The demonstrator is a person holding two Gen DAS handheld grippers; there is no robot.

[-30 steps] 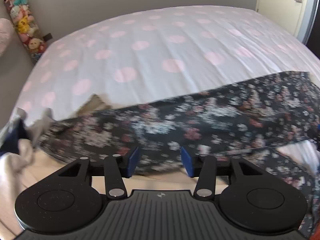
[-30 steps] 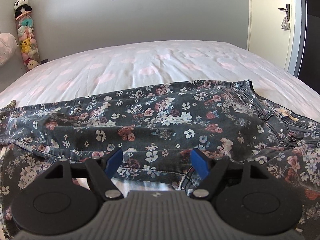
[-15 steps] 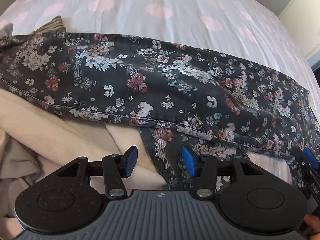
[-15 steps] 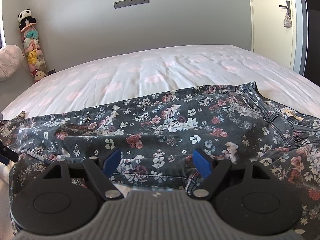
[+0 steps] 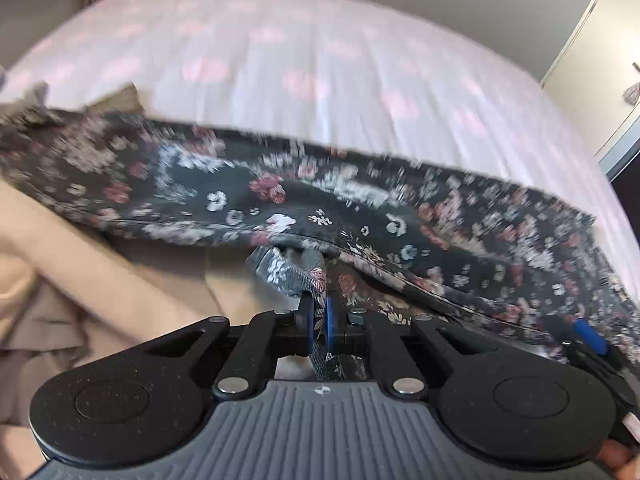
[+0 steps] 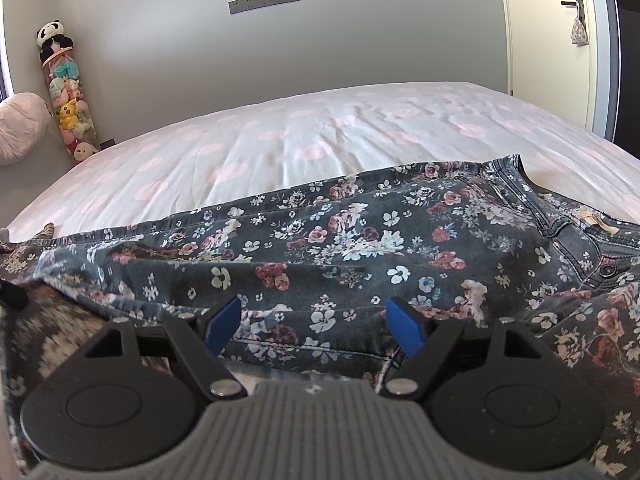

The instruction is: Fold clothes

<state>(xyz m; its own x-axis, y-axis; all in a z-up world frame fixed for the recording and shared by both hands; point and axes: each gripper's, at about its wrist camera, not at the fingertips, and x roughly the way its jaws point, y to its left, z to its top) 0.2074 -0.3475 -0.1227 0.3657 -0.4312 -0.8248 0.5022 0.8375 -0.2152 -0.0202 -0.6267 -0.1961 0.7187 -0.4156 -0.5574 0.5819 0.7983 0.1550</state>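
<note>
Dark floral jeans (image 6: 360, 248) lie across the near part of the bed, waistband and button at the right, legs running left. In the left wrist view the jeans (image 5: 360, 208) stretch across the frame. My left gripper (image 5: 319, 320) is shut on a fold of the jeans' near leg edge and lifts it a little. My right gripper (image 6: 314, 320) is open and empty, low over the jeans' near seam. The right gripper's blue pad (image 5: 588, 334) shows at the left wrist view's right edge.
The bed (image 6: 320, 136) has a white sheet with pink spots. Beige clothes (image 5: 100, 280) lie heaped at the near left. A tube of plush toys (image 6: 68, 92) and a pink pillow (image 6: 20, 128) stand at the far left wall. A door (image 6: 548, 40) is at the right.
My left gripper closed on the jeans' leg edge and pulled it up; the view there tilted up toward the bed. My right gripper stayed open and barely moved.
</note>
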